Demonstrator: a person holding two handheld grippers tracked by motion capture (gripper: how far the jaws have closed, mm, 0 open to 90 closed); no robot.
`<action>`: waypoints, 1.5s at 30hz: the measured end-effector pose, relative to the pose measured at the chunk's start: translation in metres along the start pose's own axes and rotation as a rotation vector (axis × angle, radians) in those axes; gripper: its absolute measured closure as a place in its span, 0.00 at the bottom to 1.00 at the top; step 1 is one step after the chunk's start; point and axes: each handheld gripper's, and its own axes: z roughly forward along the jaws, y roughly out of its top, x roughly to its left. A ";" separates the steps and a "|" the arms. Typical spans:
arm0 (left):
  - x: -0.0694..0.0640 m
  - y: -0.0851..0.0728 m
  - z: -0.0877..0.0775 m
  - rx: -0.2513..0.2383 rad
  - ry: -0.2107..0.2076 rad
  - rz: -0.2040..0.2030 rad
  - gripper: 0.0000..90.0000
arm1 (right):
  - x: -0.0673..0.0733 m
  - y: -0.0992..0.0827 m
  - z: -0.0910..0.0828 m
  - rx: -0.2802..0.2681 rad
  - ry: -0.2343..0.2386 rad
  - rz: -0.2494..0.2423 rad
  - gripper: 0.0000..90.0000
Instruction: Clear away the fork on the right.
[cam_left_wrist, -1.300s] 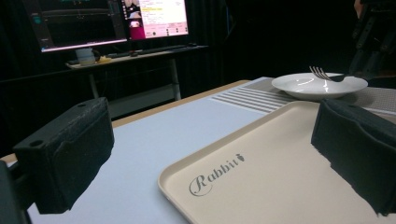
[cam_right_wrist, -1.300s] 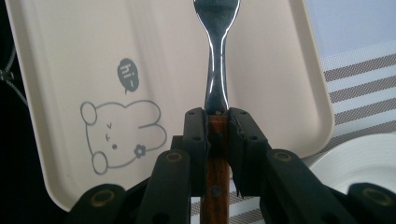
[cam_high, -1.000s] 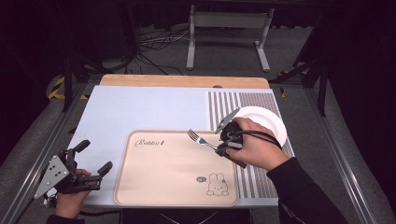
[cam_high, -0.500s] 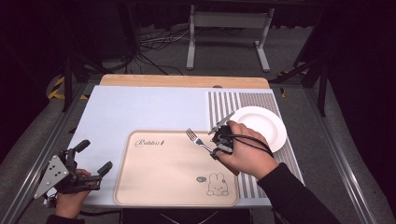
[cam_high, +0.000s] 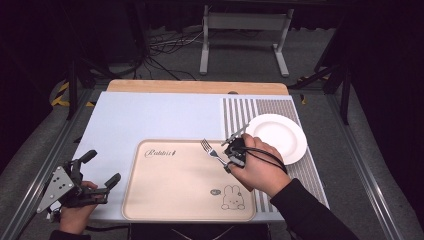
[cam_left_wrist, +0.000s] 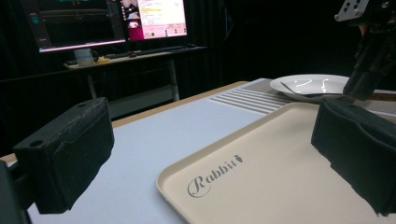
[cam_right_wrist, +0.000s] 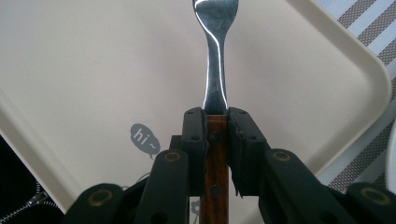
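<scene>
My right gripper (cam_high: 229, 161) is shut on a fork (cam_high: 212, 151) with a wooden handle (cam_right_wrist: 215, 154). It holds the fork above the right part of the beige tray (cam_high: 170, 195), tines pointing up-left. In the right gripper view the steel neck of the fork (cam_right_wrist: 215, 70) sticks out past the jaws over the tray (cam_right_wrist: 93, 60). A white plate (cam_high: 280, 136) lies on the striped mat, just right of that hand. My left gripper (cam_high: 97, 167) rests open at the table's front left corner, off the tray's left edge. Its pads (cam_left_wrist: 70, 154) stand wide apart with nothing between them.
A light blue mat (cam_high: 150, 117) covers the table, with a grey striped mat (cam_high: 250, 112) at the right. The tray carries a "Rabbit" print (cam_left_wrist: 215, 175) and a bunny drawing (cam_high: 232, 196). Monitors on a desk (cam_left_wrist: 112, 23) stand beyond the table in the left gripper view.
My right gripper has carried the fork left and toward the front, off the plate's edge and over the tray. The left gripper has stayed still.
</scene>
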 end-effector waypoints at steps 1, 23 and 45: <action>0.000 0.000 0.000 0.001 0.001 0.000 0.00 | 0.000 -0.001 0.001 0.003 0.000 0.016 0.87; 0.000 0.000 0.000 0.001 -0.004 -0.002 0.00 | 0.005 -0.011 0.030 0.110 0.021 0.120 0.87; 0.000 0.000 0.000 0.000 -0.005 -0.001 0.00 | 0.007 -0.012 0.041 0.140 0.043 0.148 0.86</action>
